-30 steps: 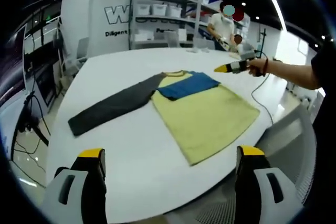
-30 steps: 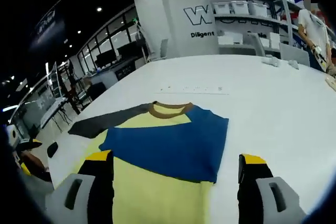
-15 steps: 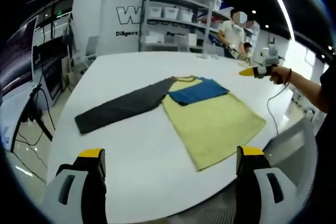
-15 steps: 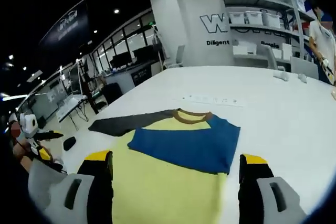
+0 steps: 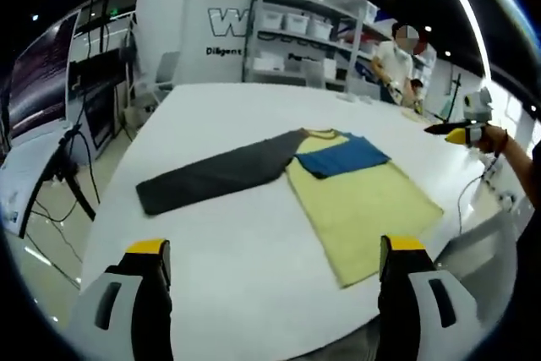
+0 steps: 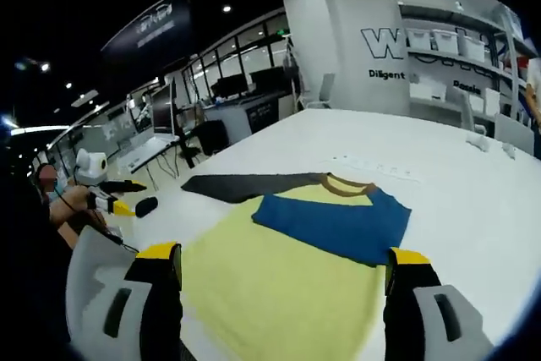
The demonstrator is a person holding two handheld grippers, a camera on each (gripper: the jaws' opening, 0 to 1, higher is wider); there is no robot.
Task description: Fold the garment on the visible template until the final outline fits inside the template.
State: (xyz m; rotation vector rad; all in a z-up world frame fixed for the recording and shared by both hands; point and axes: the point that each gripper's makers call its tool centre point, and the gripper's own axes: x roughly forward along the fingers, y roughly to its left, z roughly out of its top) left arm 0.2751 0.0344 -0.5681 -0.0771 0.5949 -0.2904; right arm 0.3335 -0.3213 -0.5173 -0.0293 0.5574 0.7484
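while both grippers hang off the edges, the white table [image 5: 254, 234] carries the shirt [image 5: 363, 200] spread flat near its middle, with nothing holding it. the yellow body [image 6: 287, 281] lies smooth, its hem toward the table's near edge in the left gripper view. a blue sleeve [image 6: 338, 224] is folded across the chest, just under the brown collar [image 6: 347, 183]. the other sleeve, dark grey [image 5: 215, 177], stretches out straight to the side, flat on the bare top. a faint line of marks [image 6: 376, 166] shows on the table beyond the collar; what they outline i cannot tell. the left gripper [image 5: 275, 293] stands wide, its yellow-tipped jaws well apart, empty, short of the shirt. the right gripper [image 6: 283, 293] is likewise wide and empty, with the yellow hem between its jaws in its own view, not touching. from the left gripper view the right gripper appears small at the far side in a hand [image 5: 490, 139]. shelves with white bins [image 5: 292, 27] stand behind the table, a person [image 5: 397, 65] beside them.
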